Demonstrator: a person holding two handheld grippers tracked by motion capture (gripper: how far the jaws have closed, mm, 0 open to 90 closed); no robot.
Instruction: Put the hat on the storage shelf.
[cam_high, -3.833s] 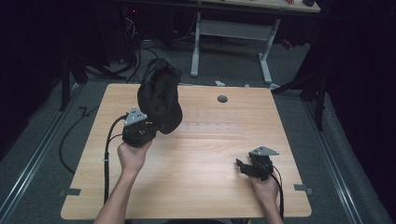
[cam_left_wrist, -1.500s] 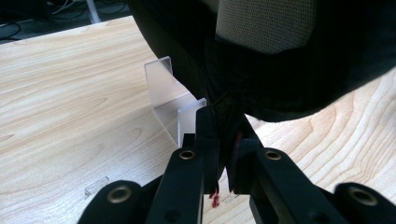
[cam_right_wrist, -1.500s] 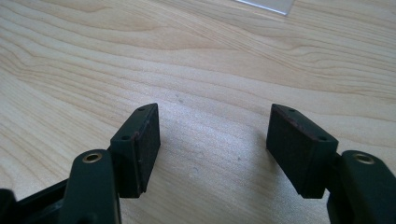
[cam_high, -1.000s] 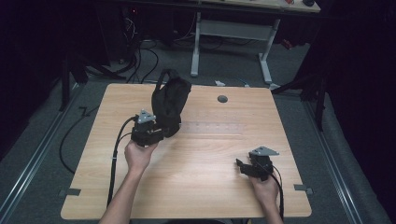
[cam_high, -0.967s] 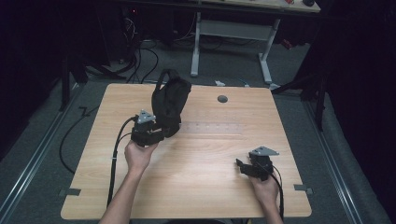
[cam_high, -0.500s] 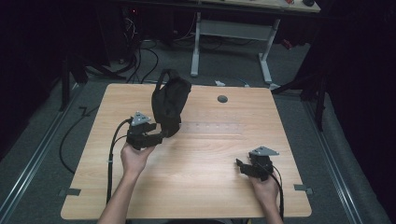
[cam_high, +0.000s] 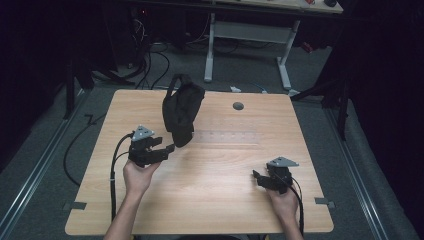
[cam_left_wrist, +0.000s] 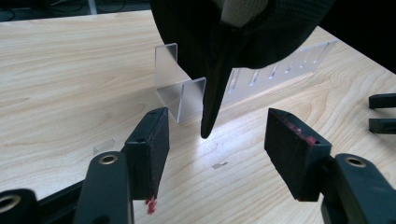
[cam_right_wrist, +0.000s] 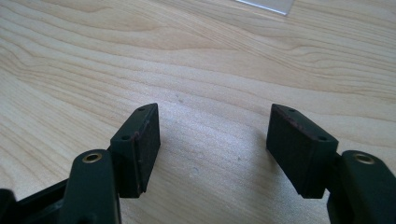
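A light wooden bench (cam_high: 215, 200) with rounded corners carries everything, and a small grey round plug (cam_high: 238, 106) is set into its top near the far edge. Standing toward the far left part of the bench, well in from the left edge, is a black fabric cap (cam_high: 181, 112). It rests on a clear acrylic slotted stand (cam_high: 235, 136) that runs across the middle of the bench toward the right. In the left gripper view the cap (cam_left_wrist: 233, 37) hangs over the near end of that stand (cam_left_wrist: 182, 88), its pointed lower edge coming down just above the wood, and a pale lining shows at its top.

The black two-jaw left gripper (cam_high: 167, 148), held in the person's left hand (cam_high: 137, 177), sits just beside the cap's lower end on the side toward the near left corner. Its jaws are spread wide with nothing between them, and the cap's tip hangs beyond the gap (cam_left_wrist: 217, 140), apart from both pads.

The black two-jaw right gripper (cam_high: 256, 176), held in the right hand (cam_high: 284, 200), lies low over the bench near the near right corner, well apart from the cap. Its jaws (cam_right_wrist: 212, 140) likewise stand wide apart over bare wood.
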